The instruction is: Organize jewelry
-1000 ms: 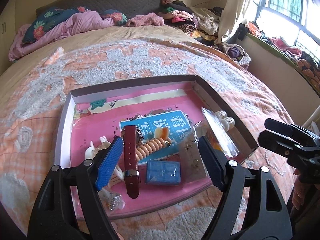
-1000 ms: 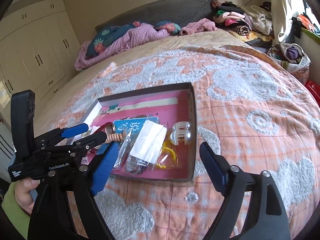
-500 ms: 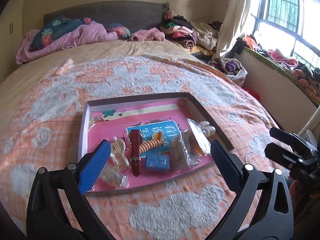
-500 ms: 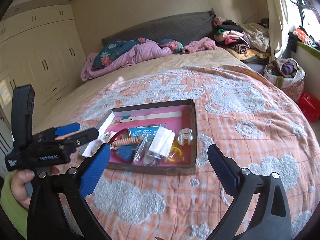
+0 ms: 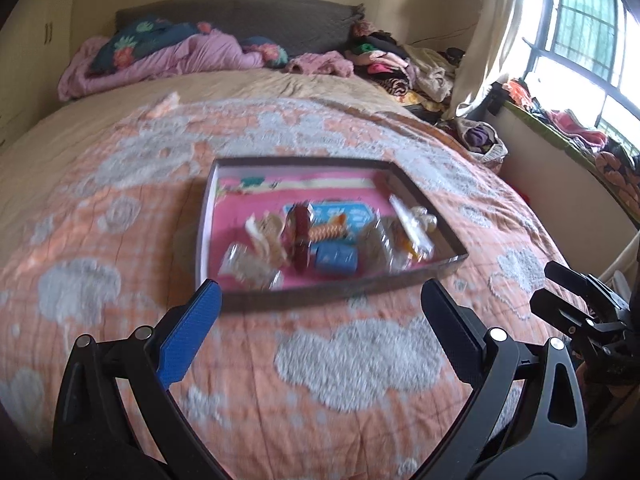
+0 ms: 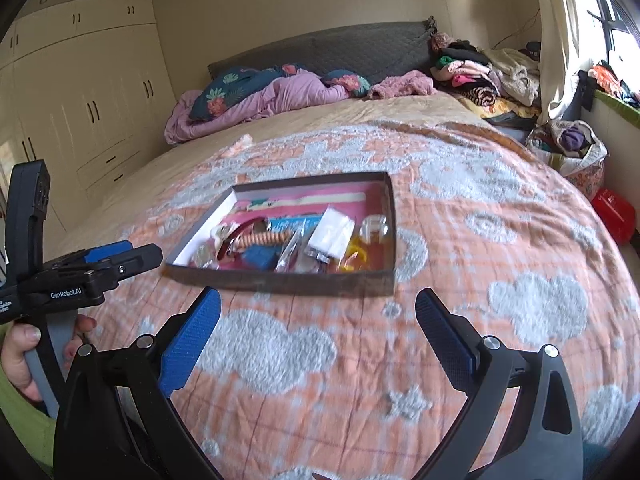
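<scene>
Pink-lined tray (image 6: 280, 278) of jewelry sits on bed (image 6: 500, 248); left claw (image 5: 320, 328) and right claw (image 6: 318, 330) both spread, nothing gripped.

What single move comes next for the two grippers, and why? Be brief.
Probably bring the left gripper forward to the box. Both it and the right gripper are open, empty and short of the box, where the watch, blue case and sachets lie jumbled.
</scene>
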{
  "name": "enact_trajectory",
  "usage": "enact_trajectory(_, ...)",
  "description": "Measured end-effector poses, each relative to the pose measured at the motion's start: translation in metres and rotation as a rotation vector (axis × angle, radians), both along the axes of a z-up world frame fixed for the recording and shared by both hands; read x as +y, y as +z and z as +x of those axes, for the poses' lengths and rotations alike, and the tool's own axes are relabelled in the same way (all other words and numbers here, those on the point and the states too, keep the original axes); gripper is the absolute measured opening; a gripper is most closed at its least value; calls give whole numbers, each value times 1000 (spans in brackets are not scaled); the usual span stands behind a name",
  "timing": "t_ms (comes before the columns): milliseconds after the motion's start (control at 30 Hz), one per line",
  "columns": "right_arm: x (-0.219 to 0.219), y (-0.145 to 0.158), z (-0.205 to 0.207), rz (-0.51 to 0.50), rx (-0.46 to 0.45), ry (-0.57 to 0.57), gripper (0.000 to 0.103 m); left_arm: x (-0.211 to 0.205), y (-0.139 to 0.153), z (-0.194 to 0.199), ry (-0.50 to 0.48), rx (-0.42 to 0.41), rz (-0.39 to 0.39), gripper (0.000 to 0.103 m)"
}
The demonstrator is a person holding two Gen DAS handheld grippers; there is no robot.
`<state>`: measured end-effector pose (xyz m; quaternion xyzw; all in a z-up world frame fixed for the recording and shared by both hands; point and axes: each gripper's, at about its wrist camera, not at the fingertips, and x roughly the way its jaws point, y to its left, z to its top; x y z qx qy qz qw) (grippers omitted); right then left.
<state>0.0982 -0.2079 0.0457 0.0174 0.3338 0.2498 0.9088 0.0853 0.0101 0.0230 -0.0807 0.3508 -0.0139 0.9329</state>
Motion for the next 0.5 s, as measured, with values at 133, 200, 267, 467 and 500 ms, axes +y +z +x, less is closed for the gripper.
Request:
enact_trajectory(133,8,-12,-9,-18,24,19,97,1,-11,-13,10,20,-9,93)
enact_trajectory(200,11,-17,-13,-32,32,27,97,2,-13,-18,10,21,-4,93)
enact_trajectory(267,12,-19,-16,-36,36,24,97,2,-15,-22,14,27,2,93)
enact_trajectory(467,11,-21,-18,-36,45,18,97,-1,-21,-31,-1,37,4,93)
enact_trajectory(500,11,-21,-18,-35,45,19,97,-2,-20,-31,-2,37,5,93)
